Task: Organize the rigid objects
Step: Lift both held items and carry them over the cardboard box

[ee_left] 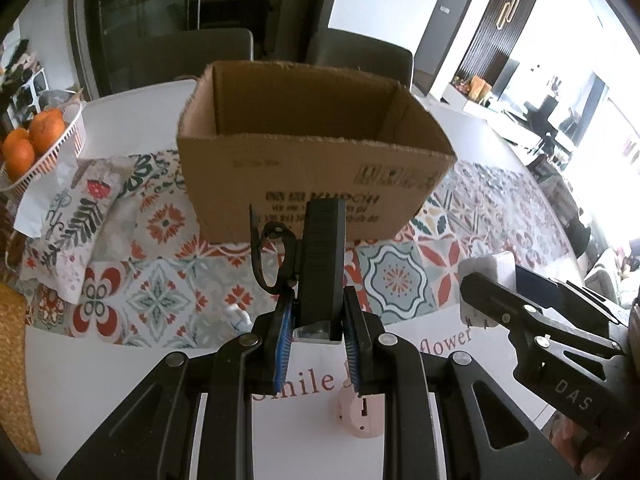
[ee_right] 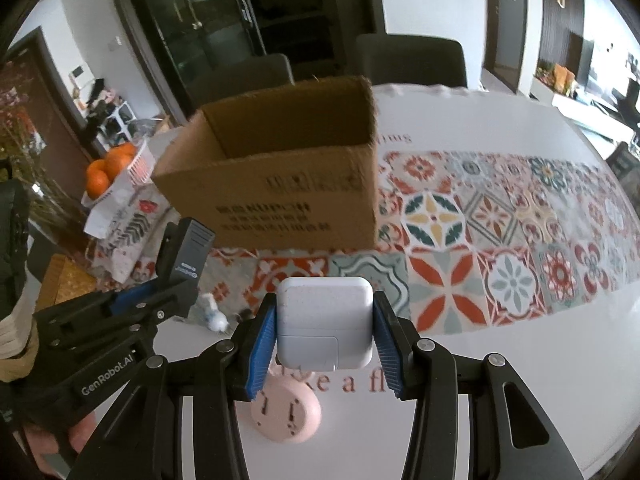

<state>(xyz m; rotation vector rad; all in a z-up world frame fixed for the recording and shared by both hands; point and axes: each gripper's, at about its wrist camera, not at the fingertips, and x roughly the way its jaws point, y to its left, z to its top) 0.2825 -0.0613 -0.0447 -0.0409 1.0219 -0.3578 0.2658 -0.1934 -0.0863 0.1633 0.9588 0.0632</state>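
Left gripper (ee_left: 318,320) jaws clamp black device (ee_left: 322,256); right gripper (ee_right: 325,338) clamps white charger (ee_right: 325,320)

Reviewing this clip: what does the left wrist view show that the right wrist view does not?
Only the left wrist view shows the strap loop hanging off the black device, which the left hand-held gripper clamps upright.

Only the right wrist view shows the white charger's square face, squeezed in the right hand-held gripper.

Both show the open cardboard box on the patterned runner, the basket of oranges, the pink round object, and each other's gripper with its load.
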